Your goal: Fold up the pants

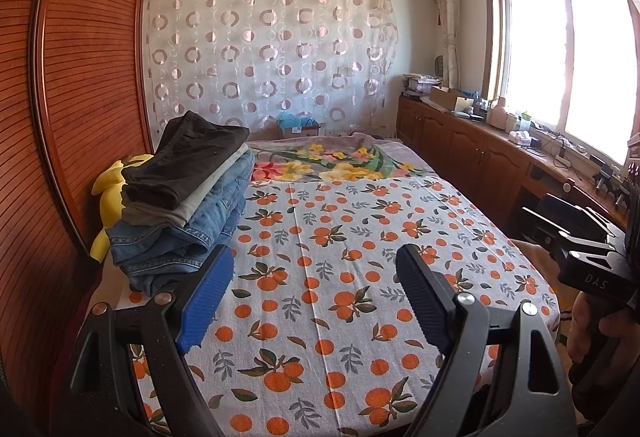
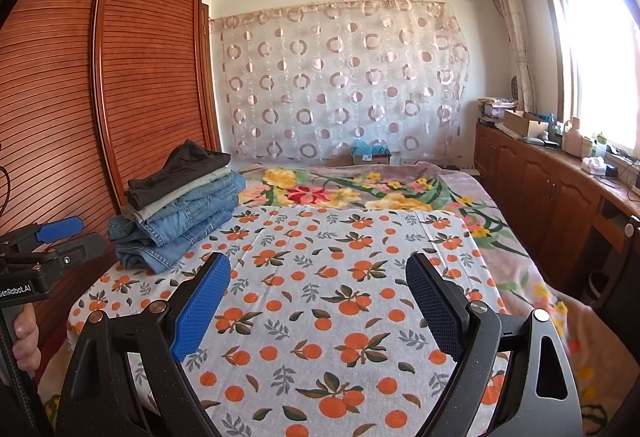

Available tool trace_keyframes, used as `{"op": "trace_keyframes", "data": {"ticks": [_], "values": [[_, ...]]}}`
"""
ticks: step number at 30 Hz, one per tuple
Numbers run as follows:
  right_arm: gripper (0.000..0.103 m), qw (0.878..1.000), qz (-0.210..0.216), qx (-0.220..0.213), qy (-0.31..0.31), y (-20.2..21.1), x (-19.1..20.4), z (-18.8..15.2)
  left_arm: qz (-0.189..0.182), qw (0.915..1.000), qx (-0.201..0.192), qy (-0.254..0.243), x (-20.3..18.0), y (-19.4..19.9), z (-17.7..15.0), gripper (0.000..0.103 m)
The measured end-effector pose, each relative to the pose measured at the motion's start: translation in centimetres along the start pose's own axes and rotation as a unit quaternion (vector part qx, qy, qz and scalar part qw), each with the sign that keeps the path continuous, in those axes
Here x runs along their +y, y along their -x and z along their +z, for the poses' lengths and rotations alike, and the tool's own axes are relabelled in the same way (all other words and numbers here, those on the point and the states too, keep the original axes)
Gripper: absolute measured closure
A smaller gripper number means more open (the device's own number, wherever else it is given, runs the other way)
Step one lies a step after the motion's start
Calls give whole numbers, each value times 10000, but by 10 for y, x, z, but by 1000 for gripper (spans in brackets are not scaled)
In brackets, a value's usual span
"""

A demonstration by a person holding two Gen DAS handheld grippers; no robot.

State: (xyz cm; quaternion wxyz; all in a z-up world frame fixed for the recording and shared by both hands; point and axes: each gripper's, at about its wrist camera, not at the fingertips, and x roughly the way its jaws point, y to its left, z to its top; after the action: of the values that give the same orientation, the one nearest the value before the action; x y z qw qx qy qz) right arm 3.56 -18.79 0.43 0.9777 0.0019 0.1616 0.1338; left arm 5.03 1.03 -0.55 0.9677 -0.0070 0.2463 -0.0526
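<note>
Two grippers hover over the bed, both empty. Left gripper [image 1: 316, 269]: fingers spread wide, nothing between them. Right gripper [image 2: 318, 277]: fingers likewise wide apart, clear of the cloth. Orange-print sheet [image 2: 320, 301] lies flat and bare below both. Folded pants stack [image 1: 184, 197] sits at the left edge of the bed beside the slatted wardrobe [image 1: 80, 77]; dark pair on top, a pale one under it, denim below. A yellow soft thing [image 1: 110, 193] pokes out behind the stack. No unfolded pants visible in either view, so the step in hand reads as between garments: either fetching the next pair or finished; cannot tell which. If another pair comes, lay it lengthwise on the open sheet, well apart from the stack, pinch waistband and hem at the edges, and keep the pile undisturbed.
</note>
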Motion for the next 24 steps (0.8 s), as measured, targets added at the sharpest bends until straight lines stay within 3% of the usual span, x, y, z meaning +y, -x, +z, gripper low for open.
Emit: {"op": "trace_keyframes", "data": {"ticks": [24], "values": [[13, 10000, -8, -13, -32, 2, 0, -1, 2, 10000, -4, 6, 0, 0, -1, 19]]}}
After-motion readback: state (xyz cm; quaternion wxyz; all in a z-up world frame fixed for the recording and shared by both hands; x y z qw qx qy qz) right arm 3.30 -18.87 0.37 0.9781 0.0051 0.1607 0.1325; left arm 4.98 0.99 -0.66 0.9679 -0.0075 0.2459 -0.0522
